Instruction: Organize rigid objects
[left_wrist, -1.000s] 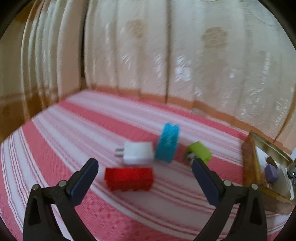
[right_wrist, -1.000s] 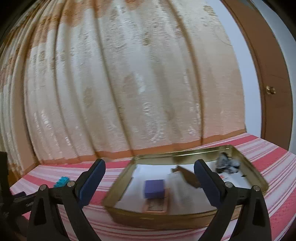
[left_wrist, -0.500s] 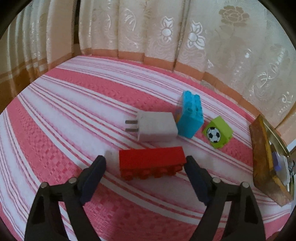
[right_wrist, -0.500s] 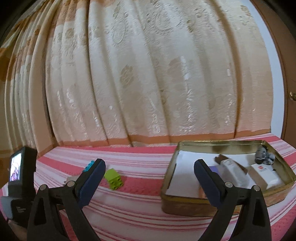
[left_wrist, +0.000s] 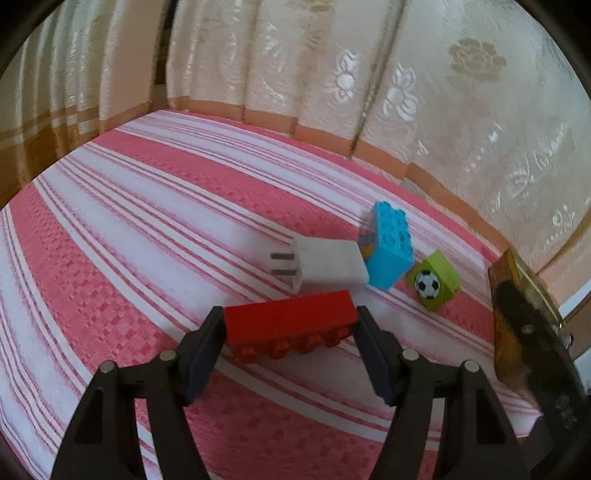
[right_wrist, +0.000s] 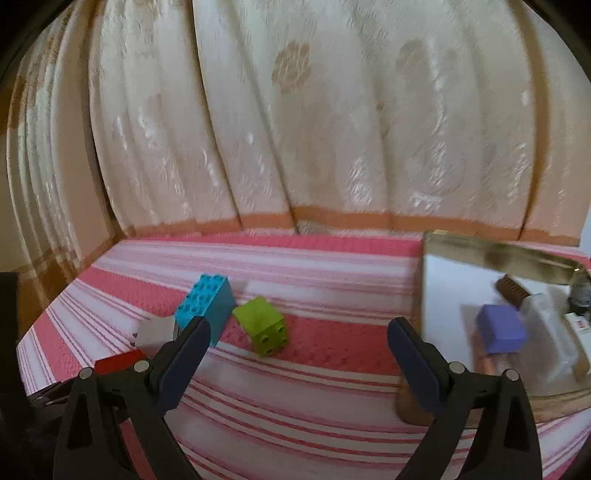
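Left gripper (left_wrist: 290, 341) closing round red brick (left_wrist: 290, 320), right gripper (right_wrist: 297, 349) open, empty; charger (left_wrist: 328, 266), blue brick (left_wrist: 391, 245), green cube (left_wrist: 436, 278) left outside tin (right_wrist: 491, 254), right of frame

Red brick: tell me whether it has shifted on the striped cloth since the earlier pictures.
No. The red brick lies just in front of the white charger as before; only the left tool has closed in around it.

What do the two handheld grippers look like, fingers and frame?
Both match: the left gripper and right gripper each have two flat, dark navy finger pads on black angular plastic arms with triangular cut-outs, joined by round silver pins. No cables, markings or sleeves show.
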